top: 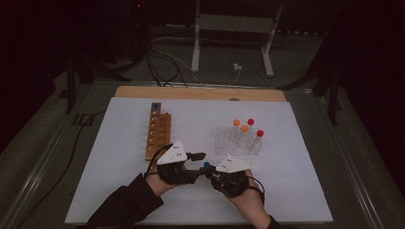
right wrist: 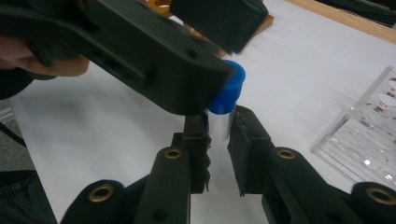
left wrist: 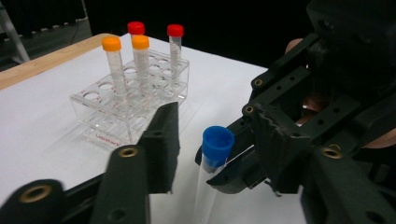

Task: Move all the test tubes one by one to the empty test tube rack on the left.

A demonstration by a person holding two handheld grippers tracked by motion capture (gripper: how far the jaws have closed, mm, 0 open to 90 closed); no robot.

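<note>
Blue-capped tube [right wrist: 225, 100], clear, is what we clamp in our right gripper [right wrist: 218, 140] (left gripper [left wrist: 210, 140] spread); the acrylic rack [left wrist: 122, 109], upper left, holds four capped tubes [left wrist: 140, 65].

A clear plastic rack [top: 239, 145] is seen on the right half of the white surface [top: 119, 191], with two orange-capped tubes [top: 236, 123] and two red-capped tubes [top: 250, 122] stood upright in it. A wooden rack [top: 157, 131] is laid to the left, with a blue cap [top: 154, 106] set at its far end. Cables [top: 162, 62] are strewn on the floor beyond.
</note>
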